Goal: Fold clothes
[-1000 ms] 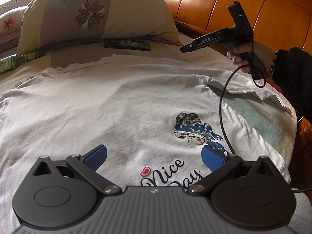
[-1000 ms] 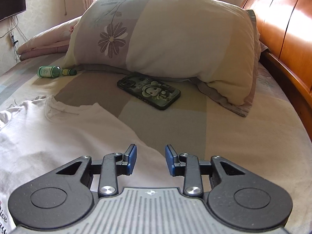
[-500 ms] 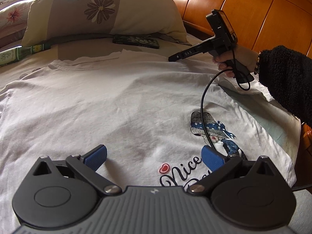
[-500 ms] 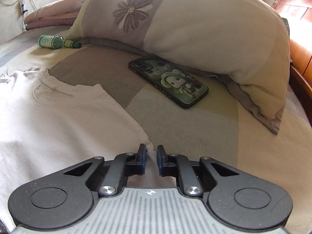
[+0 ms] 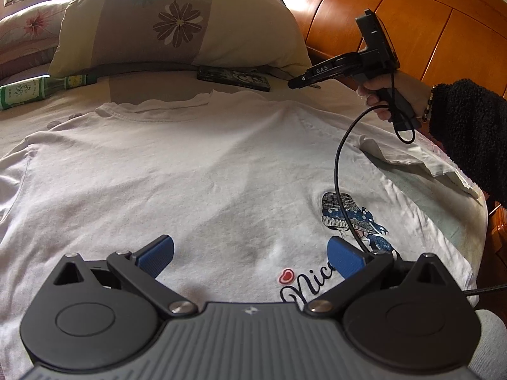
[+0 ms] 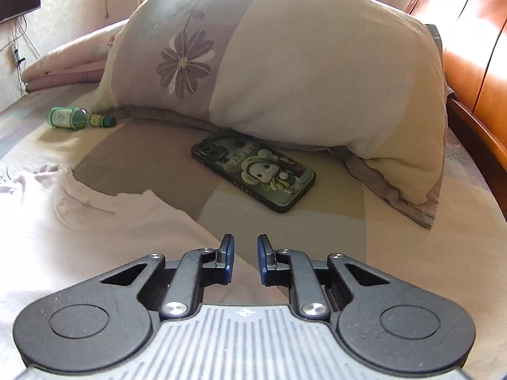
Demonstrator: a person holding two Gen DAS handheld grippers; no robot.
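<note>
Sunlit bed under both grippers. Right gripper jaws, nearly closed half a second ago, have just been parting slightly, empty, above the white T-shirt's shoulder (no grab yet). Left gripper gapes wide over the flat, unfolded shirt.

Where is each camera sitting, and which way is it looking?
Left wrist: sits on the left gripper, looks across the white T-shirt to the headboard; shows the right hand and sleeve.
Right wrist: sits on the right gripper, jaws slightly apart and empty, looks at the pillow.
Both show the pillow, phone, green bottle and T-shirt.
</note>
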